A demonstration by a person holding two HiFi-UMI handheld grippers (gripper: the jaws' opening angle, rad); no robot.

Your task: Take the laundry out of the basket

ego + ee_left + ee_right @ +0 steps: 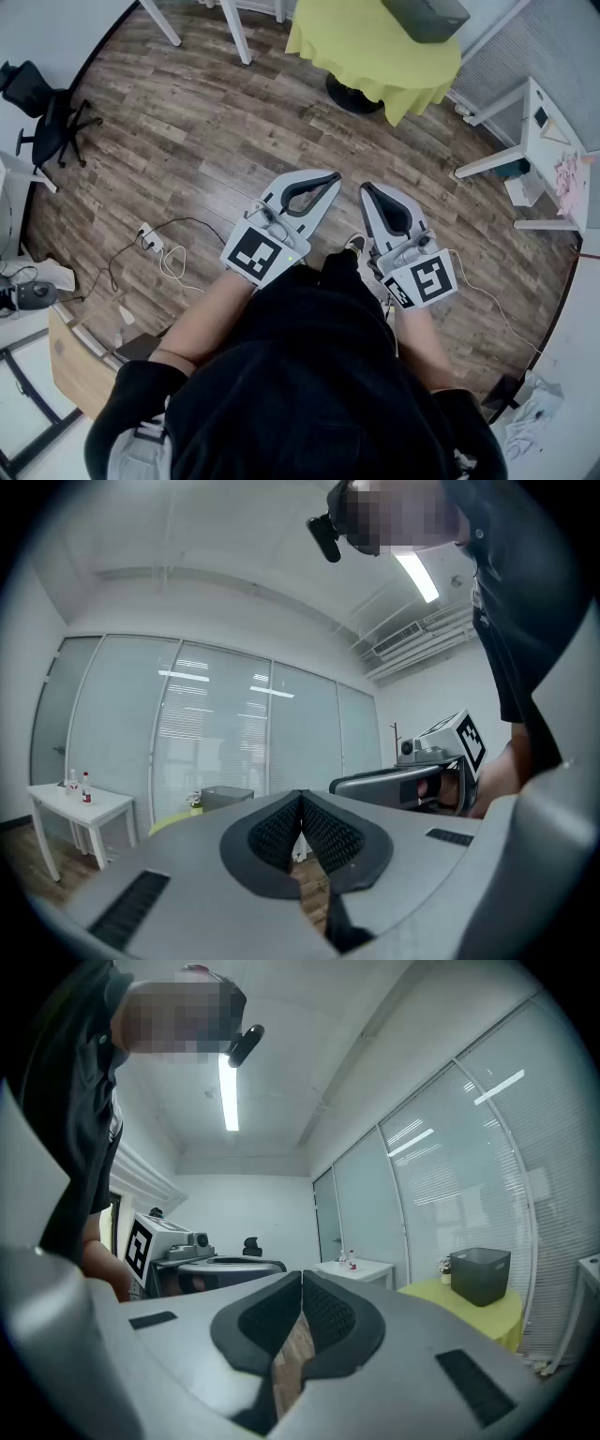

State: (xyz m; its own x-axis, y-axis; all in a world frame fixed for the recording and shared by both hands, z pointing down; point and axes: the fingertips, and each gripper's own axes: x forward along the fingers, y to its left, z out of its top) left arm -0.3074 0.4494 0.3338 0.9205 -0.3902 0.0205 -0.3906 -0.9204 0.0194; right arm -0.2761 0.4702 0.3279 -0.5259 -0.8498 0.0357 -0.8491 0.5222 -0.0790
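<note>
Find the basket (427, 17) toward the far edge of the yellow table (370, 61), well apart from both grippers; cannot tell from here whether laundry lies inside. Note left gripper (330, 178) and right gripper (367, 189) side by side above the floor (187, 141), level, jaws pressed together on nothing. Judge the approach not yet made. Next: step to the table, part the jaws, reach over the rim.

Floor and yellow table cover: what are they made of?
The floor looks like wood or wood-look laminate, matte: streaky brown-grey planks with visible seams. The yellow table cover looks like soft cloth: it hangs over the edge in loose folds.
</note>
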